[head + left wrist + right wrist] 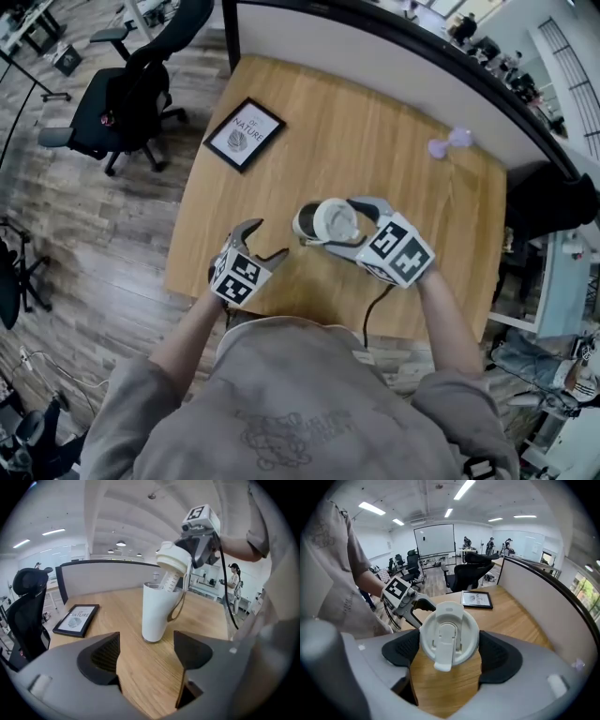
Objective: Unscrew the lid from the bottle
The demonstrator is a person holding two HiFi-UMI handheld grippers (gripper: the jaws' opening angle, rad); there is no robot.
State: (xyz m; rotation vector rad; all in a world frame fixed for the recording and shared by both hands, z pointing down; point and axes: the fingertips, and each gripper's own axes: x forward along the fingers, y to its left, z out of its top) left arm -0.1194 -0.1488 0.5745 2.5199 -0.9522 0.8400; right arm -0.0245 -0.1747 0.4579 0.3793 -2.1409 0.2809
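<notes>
A tall white bottle [155,613] stands upright on the wooden table [375,131]. Its round white lid [449,634] is held between the pads of my right gripper [449,651], which is shut on it. In the left gripper view the lid [174,559] hangs tilted just above the bottle's mouth, off the bottle, and a white tube under it still reaches down inside. A brown strap loop [180,605] hangs beside the bottle. My left gripper [145,654] is open and holds nothing. It hovers short of the bottle, nearer the table's front edge [261,242].
A black-framed picture [245,133] lies flat at the table's far left. A small purple object [449,142] sits by the far right edge, under the partition wall [394,56]. A black office chair [131,94] stands on the floor to the left.
</notes>
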